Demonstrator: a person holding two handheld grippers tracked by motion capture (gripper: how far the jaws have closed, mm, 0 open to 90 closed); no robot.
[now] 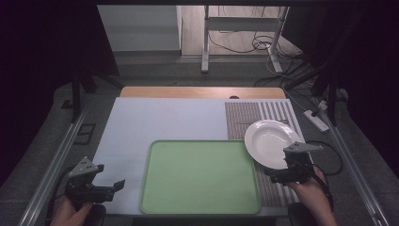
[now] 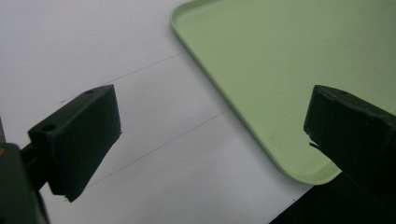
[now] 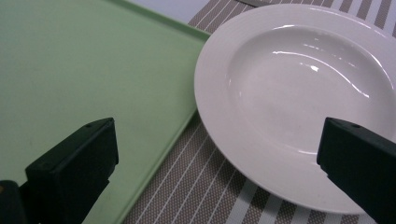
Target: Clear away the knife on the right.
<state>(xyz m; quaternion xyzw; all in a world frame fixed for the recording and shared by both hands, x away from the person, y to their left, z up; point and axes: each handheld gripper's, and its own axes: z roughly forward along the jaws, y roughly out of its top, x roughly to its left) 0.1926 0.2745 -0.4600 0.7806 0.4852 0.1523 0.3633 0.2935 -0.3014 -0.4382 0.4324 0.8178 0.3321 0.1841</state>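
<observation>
- My right gripper (image 1: 282, 175) is hovering released at the white plate's (image 1: 269, 142) six o'clock edge.
- The plate is lying on a striped mat (image 1: 244, 117), overlapping the green tray (image 1: 200, 176) at its nine o'clock.
- My left gripper (image 1: 115, 186) is waiting released, at the tray's eight o'clock.

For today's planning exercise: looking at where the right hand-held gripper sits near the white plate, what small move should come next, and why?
Probably ease the right hand-held gripper forward so its jaws straddle the near rim of the plate. The jaws stand wide open with nothing between them, the plate lies just ahead on the striped mat, and the green tray beside it is bare.
</observation>
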